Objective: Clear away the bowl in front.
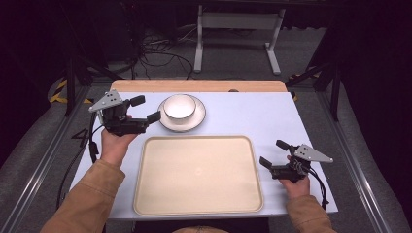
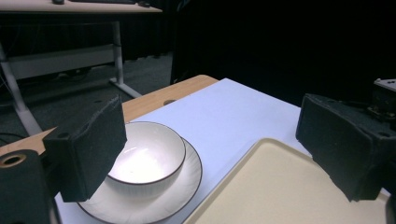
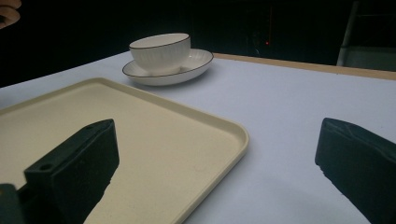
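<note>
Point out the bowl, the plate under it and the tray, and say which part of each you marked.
bowl [image 1: 179, 106]: high view, on its white inside.
plate [image 1: 197, 119]: high view, on the bare rim at the bowl's right.
tray [image 1: 199, 172]: high view, on its flat cream floor.

Dim lab: floor cables [image 1: 160, 53], hazard-taped stands [image 1: 70, 80].
</note>
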Motion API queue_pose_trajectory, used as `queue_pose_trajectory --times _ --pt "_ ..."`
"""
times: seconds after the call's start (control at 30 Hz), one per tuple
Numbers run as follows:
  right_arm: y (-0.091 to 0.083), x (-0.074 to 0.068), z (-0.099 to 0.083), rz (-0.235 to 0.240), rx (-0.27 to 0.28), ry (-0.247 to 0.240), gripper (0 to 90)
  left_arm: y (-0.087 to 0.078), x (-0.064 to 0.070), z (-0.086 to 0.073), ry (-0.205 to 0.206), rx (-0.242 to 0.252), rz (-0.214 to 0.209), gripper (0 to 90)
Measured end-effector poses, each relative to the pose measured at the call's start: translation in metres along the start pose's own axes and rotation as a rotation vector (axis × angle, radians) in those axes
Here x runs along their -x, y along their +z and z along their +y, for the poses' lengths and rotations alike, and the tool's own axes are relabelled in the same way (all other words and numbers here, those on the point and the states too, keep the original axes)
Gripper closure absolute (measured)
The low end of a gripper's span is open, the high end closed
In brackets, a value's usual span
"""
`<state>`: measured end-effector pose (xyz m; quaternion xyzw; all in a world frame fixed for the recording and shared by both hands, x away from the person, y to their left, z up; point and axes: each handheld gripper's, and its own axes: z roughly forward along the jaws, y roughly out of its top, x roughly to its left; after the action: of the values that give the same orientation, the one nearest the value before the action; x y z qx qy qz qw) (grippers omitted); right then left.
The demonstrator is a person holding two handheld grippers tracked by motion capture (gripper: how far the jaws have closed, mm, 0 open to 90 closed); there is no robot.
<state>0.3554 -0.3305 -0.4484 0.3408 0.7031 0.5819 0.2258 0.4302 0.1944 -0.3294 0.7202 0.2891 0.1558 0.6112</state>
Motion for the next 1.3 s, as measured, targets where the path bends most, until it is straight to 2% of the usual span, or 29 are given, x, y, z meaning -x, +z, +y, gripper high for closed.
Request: queue_pose_trajectory --times 0.4,0.47,0.5,0.6,0.7,0.8,1.0,1.07,1.13,1.17,1.2,1.23,1.3 --pt "0.001 0.0 0.0 -0.013 -0.007 -0.009 0.0 0.033 -0.006 0.018 0.006 -0.016 -0.035 9.9" --pt "0.0 0.0 -0.001 -0.019 -0.006 -0.005 0.0 0.035 -0.006 0.019 0.014 -0.018 -0.037 10.9" --pt "0.0 0.001 -0.001 -0.023 -0.003 -0.002 0.0 0.04 -0.006 0.021 0.036 -0.033 -0.03 11.2" --pt "-0.001 0.002 -0.001 -0.025 0.001 0.006 0.0 0.045 -0.007 0.023 0.044 -0.038 -0.034 11.6" --pt "-0.001 0.002 -0.001 -0.015 0.011 0.01 0.0 0.048 -0.01 0.025 0.024 -0.018 -0.047 11.7" --pt "-0.001 0.001 -0.001 -0.004 0.009 0.01 0.0 0.053 -0.014 0.026 0.008 -0.02 -0.055 11.9" --pt "-0.001 0.001 -0.001 -0.004 0.012 0.012 0.0 0.06 -0.017 0.031 0.012 -0.027 -0.057 12.2" --pt "-0.001 0.001 -0.001 -0.01 0.012 0.015 0.0 0.064 -0.018 0.033 0.027 -0.023 -0.038 12.3" --pt "-0.001 0.001 -0.001 -0.007 0.009 0.018 0.0 0.07 -0.019 0.034 0.031 -0.055 -0.044 14.6" --pt "-0.001 0.001 -0.001 -0.007 0.009 0.018 0.0 0.07 -0.019 0.034 0.031 -0.055 -0.044 15.7" --pt "-0.001 0.001 -0.001 -0.007 0.004 0.019 0.0 0.076 -0.018 0.035 0.051 -0.089 -0.042 17.2" --pt "-0.001 0.001 -0.001 -0.007 0.004 0.019 0.0 0.076 -0.018 0.035 0.051 -0.089 -0.042 17.9" --pt "-0.001 0.001 -0.001 -0.001 0.011 0.023 0.0 0.082 -0.016 0.034 0.085 -0.134 -0.035 20.4"
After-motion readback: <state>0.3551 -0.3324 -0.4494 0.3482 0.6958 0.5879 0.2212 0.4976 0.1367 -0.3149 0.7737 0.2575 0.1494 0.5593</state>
